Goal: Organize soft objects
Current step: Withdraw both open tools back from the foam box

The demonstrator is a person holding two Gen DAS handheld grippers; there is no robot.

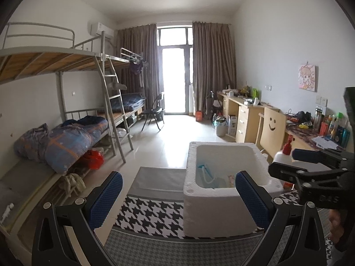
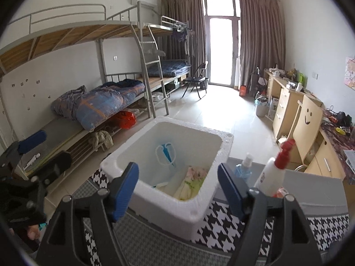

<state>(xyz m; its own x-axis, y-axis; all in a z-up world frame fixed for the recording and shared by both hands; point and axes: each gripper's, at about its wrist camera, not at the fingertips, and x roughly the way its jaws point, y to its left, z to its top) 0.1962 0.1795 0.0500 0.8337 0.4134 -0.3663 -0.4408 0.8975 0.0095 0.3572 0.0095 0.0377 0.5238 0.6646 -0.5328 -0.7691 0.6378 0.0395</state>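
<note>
A white foam box [image 1: 217, 210] [image 2: 164, 201] stands on a houndstooth cloth [image 1: 150, 212] [image 2: 221, 228]. Inside it lie a floral soft cloth [image 2: 193, 181] and a blue-and-white item [image 2: 166, 153] [image 1: 206, 173]. My right gripper [image 2: 177, 190] hangs open just above the box's near rim, with nothing between its blue pads. The left wrist view shows it from the side at the right [image 1: 286, 164]. My left gripper [image 1: 178, 199] is open and empty, in front of the box's left corner. In the right wrist view it shows at the far left [image 2: 44, 153].
A white spray bottle with a red nozzle [image 2: 273, 173] [image 1: 286, 153] and a small blue spray bottle [image 2: 244, 168] stand right of the box. A grey bin [image 1: 159, 179] lies behind the cloth. Bunk beds with a quilt [image 1: 66, 141] line the left wall, desks and a smiley-face chair [image 1: 273, 126] the right.
</note>
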